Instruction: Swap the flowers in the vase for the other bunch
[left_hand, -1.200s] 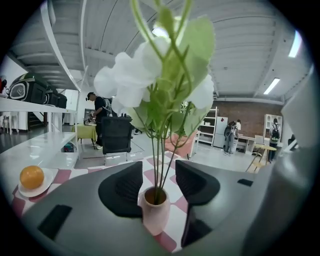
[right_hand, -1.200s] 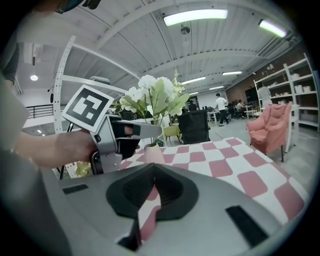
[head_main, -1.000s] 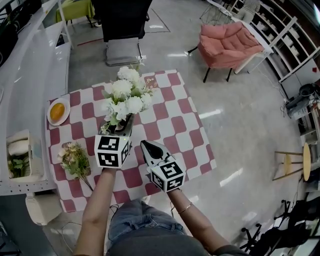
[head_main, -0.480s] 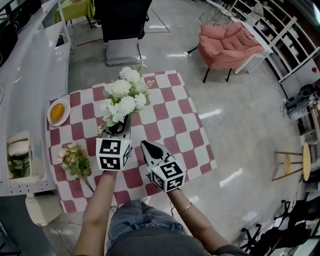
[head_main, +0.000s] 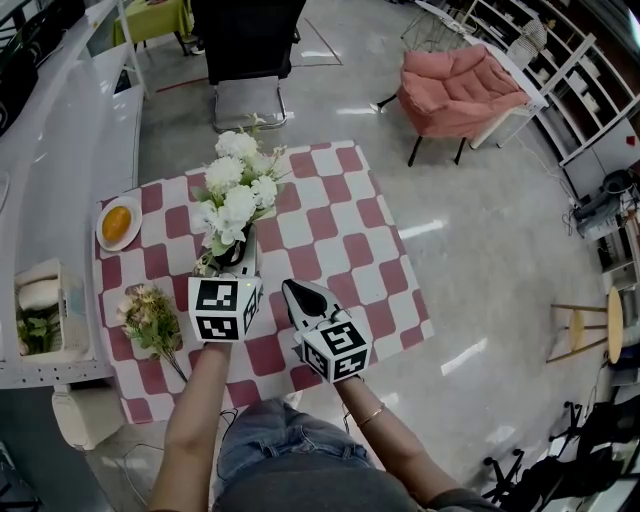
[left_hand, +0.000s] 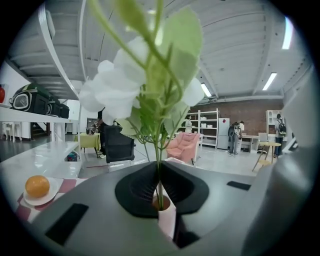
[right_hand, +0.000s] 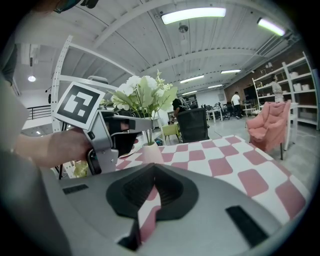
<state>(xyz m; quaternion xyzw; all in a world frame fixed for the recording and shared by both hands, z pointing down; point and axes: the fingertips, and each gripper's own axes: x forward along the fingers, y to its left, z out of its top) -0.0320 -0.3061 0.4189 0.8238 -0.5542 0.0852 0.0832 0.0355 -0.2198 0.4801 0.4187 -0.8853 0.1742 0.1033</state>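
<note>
Glossy grey floor (head_main: 470, 260) surrounds the red-and-white checked cloth (head_main: 330, 215) that we work over. At the cloth's far left corner we see a white plate (head_main: 101, 238) with an orange (head_main: 115, 222) on it. Nearer to us along the left edge lies the other bunch (head_main: 150, 318), flat on the checks. It has small faded pink and cream heads with dull green leaves, its stalks point toward us, and it lies well apart from the vase.

Right of it stands the vase (left_hand: 167, 222), narrow and pale pink, upright on the cloth. The white flowers (head_main: 235, 190) are in it: round, puffy white heads among broad light-green leaves, on thin green stems (left_hand: 160, 160) that gather into the vase's mouth. In the head view the bunch leans up and to the left, away from us. Our left gripper (head_main: 244, 268) reaches in just above the mouth. Its jaws have just been closing and pinch the stems between the black ribbed pads, right over the rim.

Our right gripper (head_main: 291, 292) hovers just beside the left one, over the checks, clear of vase and flowers. Its jaws are together with nothing between them. Beyond the cloth stands a black office chair (head_main: 245, 50), and at the far right a pink armchair (head_main: 460, 85).
</note>
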